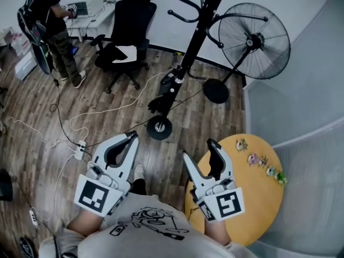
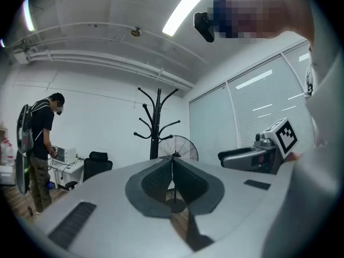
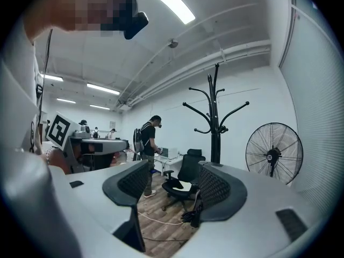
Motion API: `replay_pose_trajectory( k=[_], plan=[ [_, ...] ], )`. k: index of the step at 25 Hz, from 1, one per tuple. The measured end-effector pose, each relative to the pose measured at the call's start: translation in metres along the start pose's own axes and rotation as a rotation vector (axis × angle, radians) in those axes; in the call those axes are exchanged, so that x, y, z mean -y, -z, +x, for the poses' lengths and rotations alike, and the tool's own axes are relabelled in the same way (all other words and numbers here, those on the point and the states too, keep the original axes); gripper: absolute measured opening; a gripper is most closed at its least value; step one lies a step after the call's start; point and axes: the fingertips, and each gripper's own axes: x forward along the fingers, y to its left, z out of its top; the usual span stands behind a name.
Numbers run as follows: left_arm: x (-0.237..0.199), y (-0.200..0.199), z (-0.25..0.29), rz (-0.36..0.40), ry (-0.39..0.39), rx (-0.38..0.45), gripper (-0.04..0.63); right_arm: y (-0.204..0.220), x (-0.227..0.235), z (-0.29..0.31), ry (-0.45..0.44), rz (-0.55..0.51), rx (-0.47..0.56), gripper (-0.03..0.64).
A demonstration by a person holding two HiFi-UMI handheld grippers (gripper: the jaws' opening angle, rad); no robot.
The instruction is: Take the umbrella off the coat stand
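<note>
The black coat stand (image 1: 185, 58) rises from a round base (image 1: 159, 127) on the wood floor just ahead of me. A dark bundle (image 1: 171, 82), apparently the folded umbrella, hangs low against its pole, with another black piece (image 1: 157, 104) below it. My left gripper (image 1: 131, 137) is held level short of the base, shut with nothing in it; its jaws meet in a thin line (image 2: 172, 163). My right gripper (image 1: 200, 150) stands open and empty beside it. Through its gap (image 3: 173, 171) a black bundle (image 3: 191, 215) shows low by the stand (image 3: 216, 117). The stand (image 2: 157, 123) shows far off in the left gripper view.
A large floor fan (image 1: 253, 34) stands right of the stand. A black office chair (image 1: 126, 34) and a person with a backpack (image 1: 51, 20) at a desk are at the back left. A round yellow table (image 1: 258, 198) sits at my right. Cables and a power strip (image 1: 80, 148) lie left.
</note>
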Motion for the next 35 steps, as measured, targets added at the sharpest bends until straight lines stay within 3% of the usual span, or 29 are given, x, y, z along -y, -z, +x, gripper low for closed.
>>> replay_pose_trajectory(
  k=[25, 35],
  plan=[
    [-0.128, -0.001, 0.047, -0.048, 0.046, -0.008, 0.009, -0.016, -0.015, 0.140, 0.000, -0.037, -0.038, 0.296],
    [-0.153, 0.013, 0.065, -0.060, 0.083, -0.020, 0.009, -0.006, -0.015, 0.170, 0.022, -0.028, -0.037, 0.296]
  ],
)
